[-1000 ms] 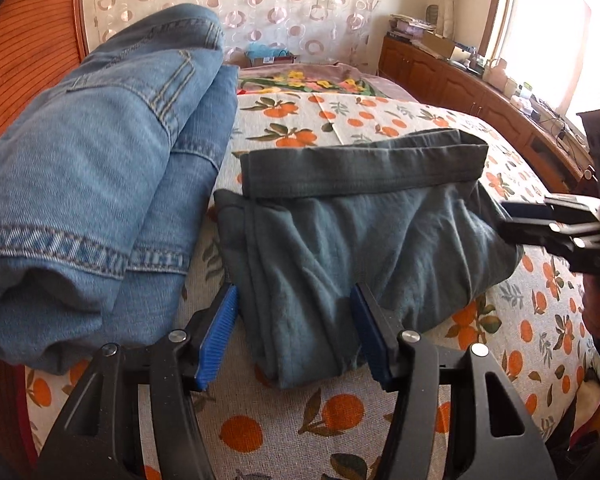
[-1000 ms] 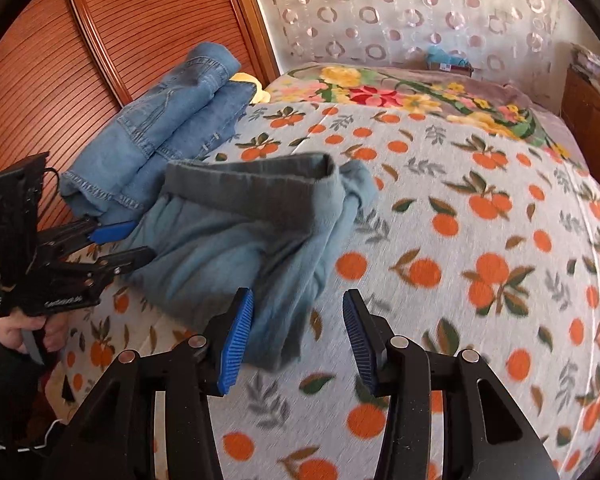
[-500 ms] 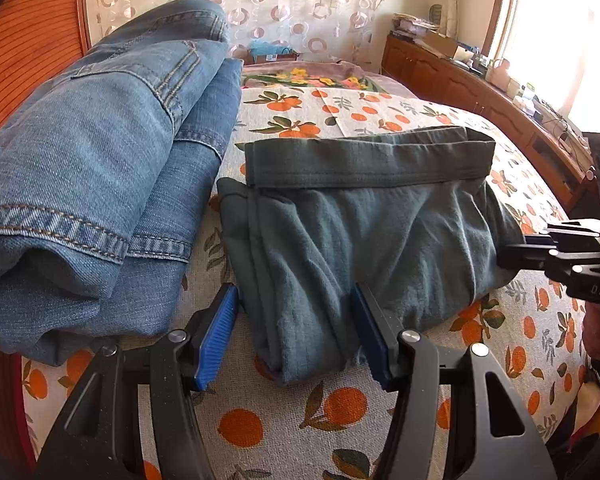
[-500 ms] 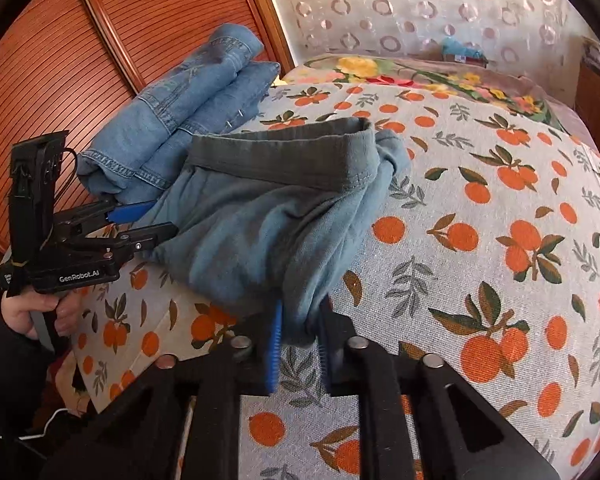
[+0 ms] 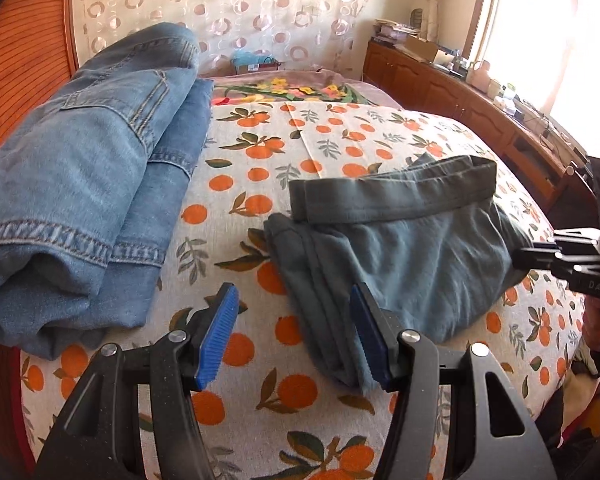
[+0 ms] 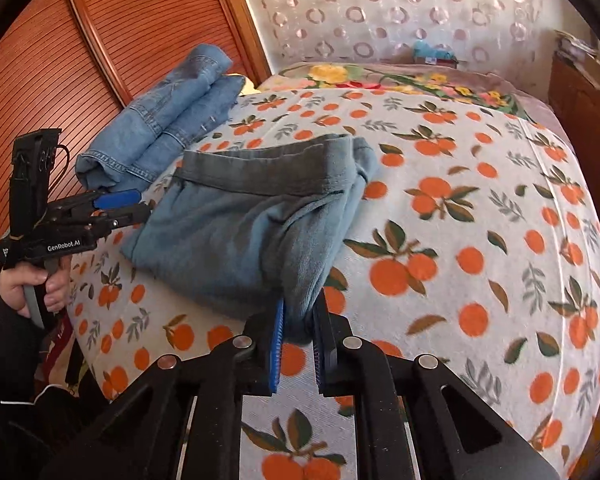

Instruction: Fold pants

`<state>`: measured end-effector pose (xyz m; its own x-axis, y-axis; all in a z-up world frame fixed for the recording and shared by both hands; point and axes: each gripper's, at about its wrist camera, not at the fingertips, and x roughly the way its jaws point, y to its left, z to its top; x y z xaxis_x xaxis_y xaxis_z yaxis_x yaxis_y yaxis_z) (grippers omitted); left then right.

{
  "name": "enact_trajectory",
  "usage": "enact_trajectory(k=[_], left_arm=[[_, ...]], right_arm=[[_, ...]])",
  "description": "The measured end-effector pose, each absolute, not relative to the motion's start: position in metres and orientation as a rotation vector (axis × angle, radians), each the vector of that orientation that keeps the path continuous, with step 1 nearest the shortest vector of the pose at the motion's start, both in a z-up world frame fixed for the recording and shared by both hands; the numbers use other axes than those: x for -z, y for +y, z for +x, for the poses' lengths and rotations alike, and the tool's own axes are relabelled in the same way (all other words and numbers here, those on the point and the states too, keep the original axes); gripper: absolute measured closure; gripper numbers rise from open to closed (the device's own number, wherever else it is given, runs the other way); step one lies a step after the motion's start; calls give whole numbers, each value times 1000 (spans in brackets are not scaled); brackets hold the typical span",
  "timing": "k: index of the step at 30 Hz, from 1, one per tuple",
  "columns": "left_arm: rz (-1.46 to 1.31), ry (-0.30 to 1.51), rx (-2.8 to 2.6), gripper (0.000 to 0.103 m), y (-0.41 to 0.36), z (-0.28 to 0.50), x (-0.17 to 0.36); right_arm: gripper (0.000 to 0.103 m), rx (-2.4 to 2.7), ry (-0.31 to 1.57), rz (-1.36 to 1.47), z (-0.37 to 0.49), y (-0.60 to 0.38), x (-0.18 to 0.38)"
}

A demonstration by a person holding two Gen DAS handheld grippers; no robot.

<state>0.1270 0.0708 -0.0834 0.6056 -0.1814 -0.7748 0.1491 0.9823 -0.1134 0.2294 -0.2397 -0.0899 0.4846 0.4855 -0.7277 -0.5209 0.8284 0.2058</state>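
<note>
The right gripper (image 6: 296, 340) has just clamped its fingers on the grey pants (image 5: 412, 256), dragging them away from the jeans (image 5: 84, 200); the left gripper (image 5: 294, 336) stays apart, empty.

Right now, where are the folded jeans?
The folded jeans lie along the bed's left edge in the left wrist view, against the wooden slatted wall, apart from the grey-green pants, with bare orange-print bedspread between.

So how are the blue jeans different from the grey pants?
The blue jeans are thick, stitched denim; the grey pants are soft, plain cloth. The jeans lie untouched by the wooden wall, while the right claw pinches the grey pants' corner. The jeans' bundle looks longer. Both are folded on the orange-print bedspread.
</note>
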Motion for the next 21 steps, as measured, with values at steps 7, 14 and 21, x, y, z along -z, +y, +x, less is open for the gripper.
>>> enact_trajectory(k=[7, 14, 21], left_arm=[[-52, 897, 211, 44, 62, 144, 84], [-93, 926, 219, 44, 63, 162, 92], [-86, 942, 225, 44, 63, 172, 99]], right_arm=[[67, -584, 811, -102, 227, -235, 70], [56, -566, 838, -98, 264, -226, 76], [55, -601, 858, -152, 290, -207, 83]])
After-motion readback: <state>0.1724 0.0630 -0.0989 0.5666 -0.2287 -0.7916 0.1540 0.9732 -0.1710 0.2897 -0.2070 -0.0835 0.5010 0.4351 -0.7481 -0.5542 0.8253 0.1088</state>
